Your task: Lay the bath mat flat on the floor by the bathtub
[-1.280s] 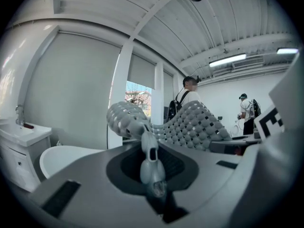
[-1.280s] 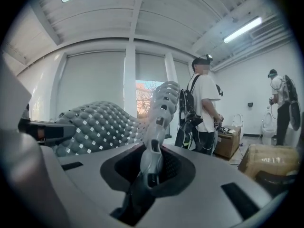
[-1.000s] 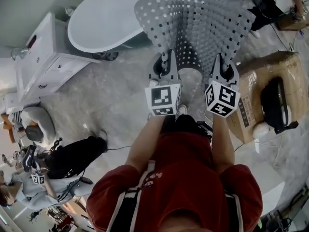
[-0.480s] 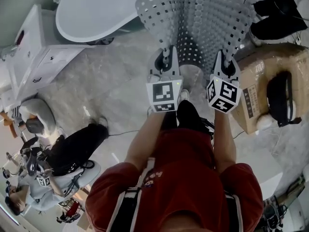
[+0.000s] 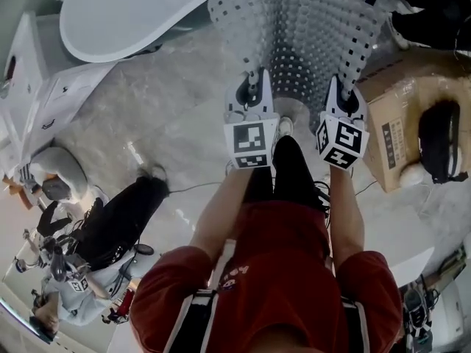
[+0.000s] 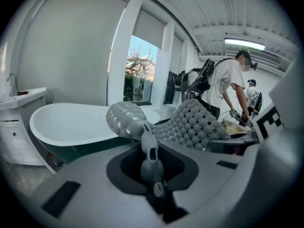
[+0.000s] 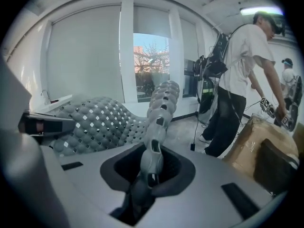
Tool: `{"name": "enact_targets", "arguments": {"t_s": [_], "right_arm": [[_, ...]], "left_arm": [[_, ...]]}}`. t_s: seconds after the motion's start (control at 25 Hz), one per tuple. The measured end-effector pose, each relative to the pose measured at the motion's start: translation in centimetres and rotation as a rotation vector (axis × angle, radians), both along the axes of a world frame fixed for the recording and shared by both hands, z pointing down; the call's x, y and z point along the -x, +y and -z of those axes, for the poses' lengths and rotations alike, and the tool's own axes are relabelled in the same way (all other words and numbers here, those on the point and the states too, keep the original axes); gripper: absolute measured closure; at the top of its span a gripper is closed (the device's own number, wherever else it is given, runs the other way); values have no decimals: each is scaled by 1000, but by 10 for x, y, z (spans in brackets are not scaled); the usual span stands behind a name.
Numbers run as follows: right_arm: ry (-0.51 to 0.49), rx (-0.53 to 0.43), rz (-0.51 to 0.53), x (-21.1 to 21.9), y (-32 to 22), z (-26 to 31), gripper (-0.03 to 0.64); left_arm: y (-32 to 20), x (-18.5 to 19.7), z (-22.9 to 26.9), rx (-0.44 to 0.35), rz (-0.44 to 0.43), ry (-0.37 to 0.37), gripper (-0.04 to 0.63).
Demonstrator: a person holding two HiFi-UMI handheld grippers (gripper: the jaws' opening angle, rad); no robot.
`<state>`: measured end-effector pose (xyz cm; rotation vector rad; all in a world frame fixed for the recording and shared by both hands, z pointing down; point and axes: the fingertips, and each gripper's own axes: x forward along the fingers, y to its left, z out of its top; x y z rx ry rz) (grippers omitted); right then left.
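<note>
The grey perforated bath mat (image 5: 302, 28) hangs spread between my two grippers, above the marble floor, to the right of the white bathtub (image 5: 132, 13). My left gripper (image 5: 255, 83) is shut on the mat's near left edge, which shows pinched in the jaws in the left gripper view as a fold of the mat (image 6: 148, 144). My right gripper (image 5: 341, 90) is shut on the near right edge, a bunched strip of mat (image 7: 156, 137). The rest of the mat (image 7: 104, 120) bulges away from me. The bathtub (image 6: 71, 122) lies just beyond and left.
A cardboard box (image 5: 397, 134) with a black item on top stands right of the mat. A white cabinet (image 5: 44, 94) stands left of the tub. A person (image 7: 237, 80) stands by the box; other people crouch at lower left (image 5: 110, 226).
Both grippers have sunk toward the floor together, carrying the mat down with them. The mat stays stretched between them and both grips hold.
</note>
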<state>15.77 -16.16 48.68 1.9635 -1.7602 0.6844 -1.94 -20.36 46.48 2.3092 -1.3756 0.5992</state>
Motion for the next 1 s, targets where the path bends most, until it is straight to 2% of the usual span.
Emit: {"name": "enact_targets", "arguments": {"t_s": [0.16, 0.28, 0.44, 0.68, 1.0], "right_arm": [[6, 28, -14, -25, 42, -11, 549], [8, 49, 5, -28, 62, -19, 549], [18, 88, 48, -18, 55, -49, 549], [11, 140, 48, -16, 51, -109, 549], [13, 171, 73, -19, 46, -194, 549]], "left_arm": [[39, -25, -14, 24, -25, -4, 545], [58, -31, -24, 45, -31, -10, 545], [51, -27, -55, 82, -41, -20, 546], [43, -14, -116, 131, -28, -43, 546], [35, -11, -199, 143, -45, -71, 546]]}}
